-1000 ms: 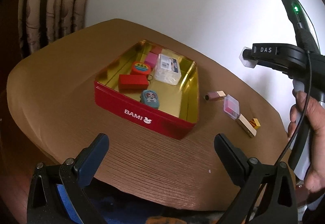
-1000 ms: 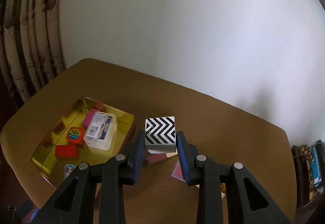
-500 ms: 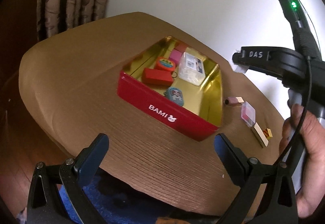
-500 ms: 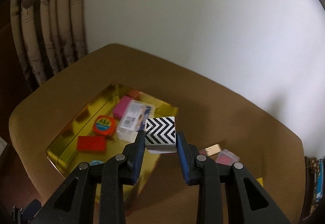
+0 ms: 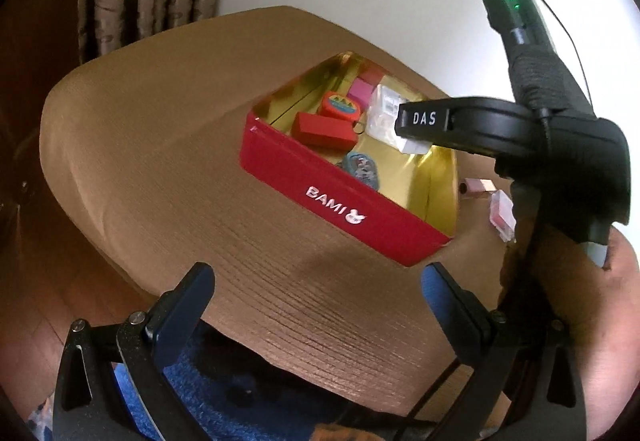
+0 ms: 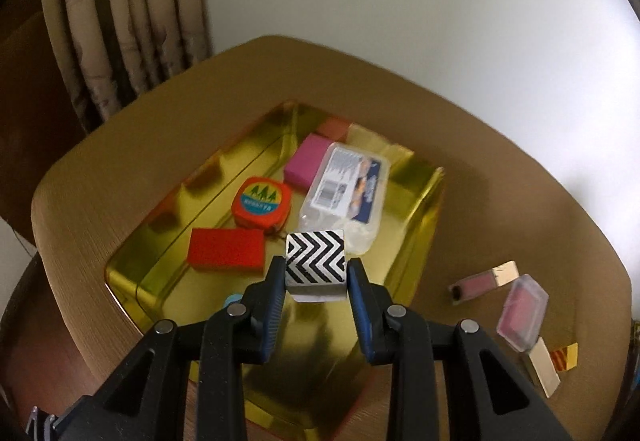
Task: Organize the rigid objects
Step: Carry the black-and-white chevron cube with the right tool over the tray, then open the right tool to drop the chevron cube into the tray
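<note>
The right gripper (image 6: 316, 273) is clamped on a zigzag-patterned block (image 6: 315, 257) held above the red tin (image 5: 340, 201), probably for dropping it in, while the left gripper (image 5: 316, 293) hangs apart, empty, over the desk (image 5: 160, 161).

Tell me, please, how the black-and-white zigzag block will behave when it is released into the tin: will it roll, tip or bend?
The zigzag block, clamped in the right hand-held gripper, looks stiff: its edges stay straight. Its flat faces suggest it will land and sit rather than roll. The gold floor of the tin looks smooth, so it may slide a little.
</note>
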Demonstrator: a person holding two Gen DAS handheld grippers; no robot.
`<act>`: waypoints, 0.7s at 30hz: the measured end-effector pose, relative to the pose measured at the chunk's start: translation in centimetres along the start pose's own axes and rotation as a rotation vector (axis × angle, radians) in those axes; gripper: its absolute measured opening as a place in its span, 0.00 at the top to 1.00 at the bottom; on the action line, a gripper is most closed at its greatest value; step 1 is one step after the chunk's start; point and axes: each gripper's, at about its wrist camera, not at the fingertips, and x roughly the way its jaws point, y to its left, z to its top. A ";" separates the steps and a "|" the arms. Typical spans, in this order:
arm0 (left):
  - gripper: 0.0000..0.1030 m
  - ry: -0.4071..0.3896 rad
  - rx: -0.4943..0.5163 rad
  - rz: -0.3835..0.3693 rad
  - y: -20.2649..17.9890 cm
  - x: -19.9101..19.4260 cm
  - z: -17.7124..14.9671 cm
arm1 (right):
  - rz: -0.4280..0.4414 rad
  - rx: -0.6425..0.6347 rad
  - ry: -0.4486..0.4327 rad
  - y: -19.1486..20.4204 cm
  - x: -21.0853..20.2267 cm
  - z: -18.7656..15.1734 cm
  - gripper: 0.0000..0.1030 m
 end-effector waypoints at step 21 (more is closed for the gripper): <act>0.01 0.059 -0.048 0.013 1.3 1.8 -0.5 | 0.092 0.030 0.096 -0.4 5.3 0.1 0.70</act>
